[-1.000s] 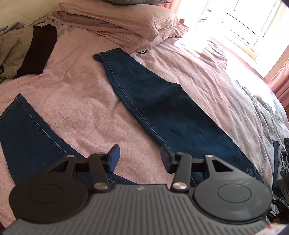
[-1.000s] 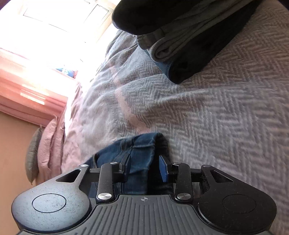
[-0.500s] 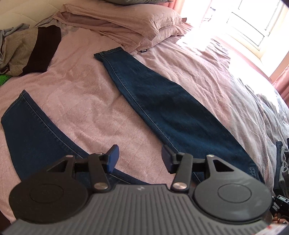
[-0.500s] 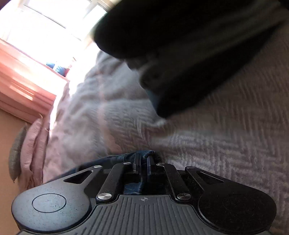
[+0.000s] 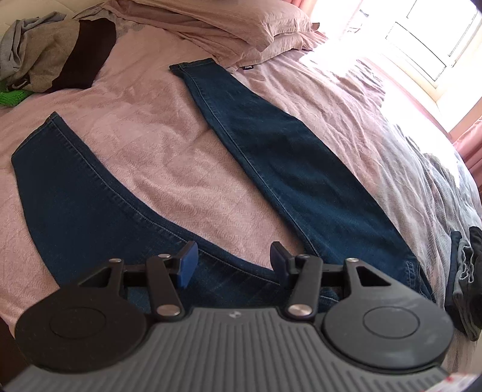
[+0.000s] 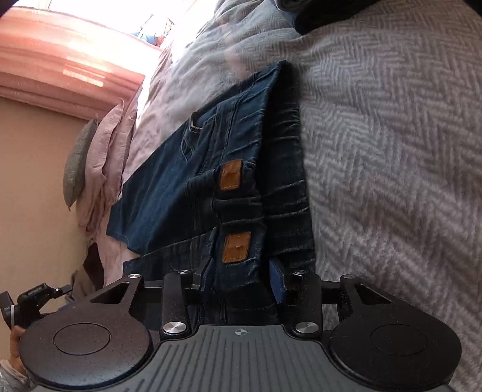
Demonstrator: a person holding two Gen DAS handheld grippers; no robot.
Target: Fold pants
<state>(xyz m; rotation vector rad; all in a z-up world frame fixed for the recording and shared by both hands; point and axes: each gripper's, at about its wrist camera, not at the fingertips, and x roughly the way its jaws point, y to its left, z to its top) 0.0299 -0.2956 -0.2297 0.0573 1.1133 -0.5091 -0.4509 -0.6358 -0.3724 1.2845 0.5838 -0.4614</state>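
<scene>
Bed (image 5: 168, 169): pink quilted cover over most of it, grey herringbone blanket (image 6: 391, 150) along the right side. Soft, yielding surface, so anything pressed into it will sink a little.

Jeans (image 5: 286, 156): dark blue denim, lying flat on the bed with the legs spread in a V. One leg runs to the far centre, hem near the pillows (image 5: 229, 27); the other runs off to the left. Crotch and seat are nearest, under the left gripper. In the right wrist view the waistband (image 6: 241, 193), with two tan leather patches, lies along the edge of the grey blanket.

Handling judgement: denim is moderately heavy and limp, with no stiffness of its own. It should drape and drag over the quilt rather than slide freely. Not fragile, not slippery. Thick seams and waistband give the firmest bite; a single layer of leg cloth would probably bunch. Best holds: waistband corner and a leg hem or outer seam.

Left gripper (image 5: 233, 262): jaws spread wide, holding nothing, hovering over the crotch area.

Right gripper (image 6: 241, 277): jaws apart, straddling the waistband end of the jeans; cloth sits between the pads but is not pinched, as far as the view shows.

Other clothes (image 5: 54, 60) are piled far left.
</scene>
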